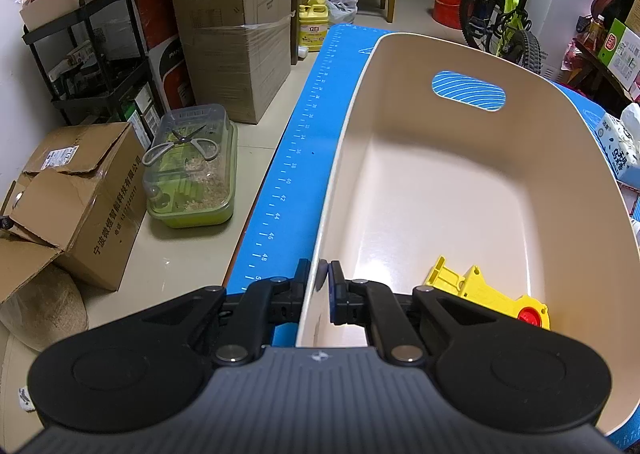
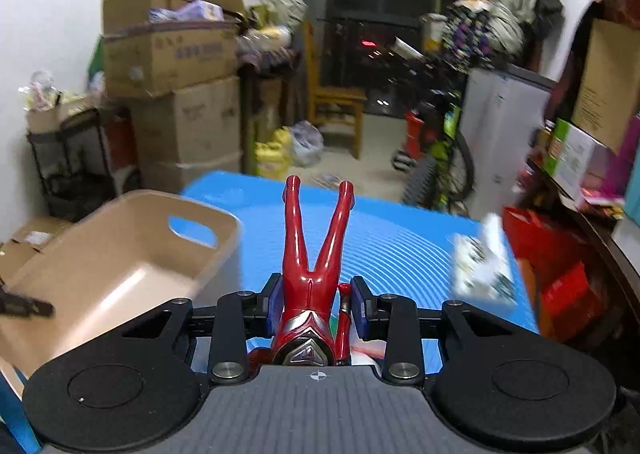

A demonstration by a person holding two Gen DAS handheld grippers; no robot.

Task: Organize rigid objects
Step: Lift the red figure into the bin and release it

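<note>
The right gripper [image 2: 316,304] is closed on a red toy figure [image 2: 310,278], whose legs point far, away from the camera. The beige bin [image 2: 224,221] lies to its left, on the blue worktop [image 2: 400,242]. The left gripper [image 1: 319,286] pinches the bin's near-left wall, so I judge the figure must travel left over the rim.

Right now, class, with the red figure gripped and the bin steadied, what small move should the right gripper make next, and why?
Probably carry the red figure leftward until it is over the beige bin. The right gripper holds it above the blue mat, beside the bin, while the left gripper pinches the bin's wall, where a yellow toy already lies.
</note>
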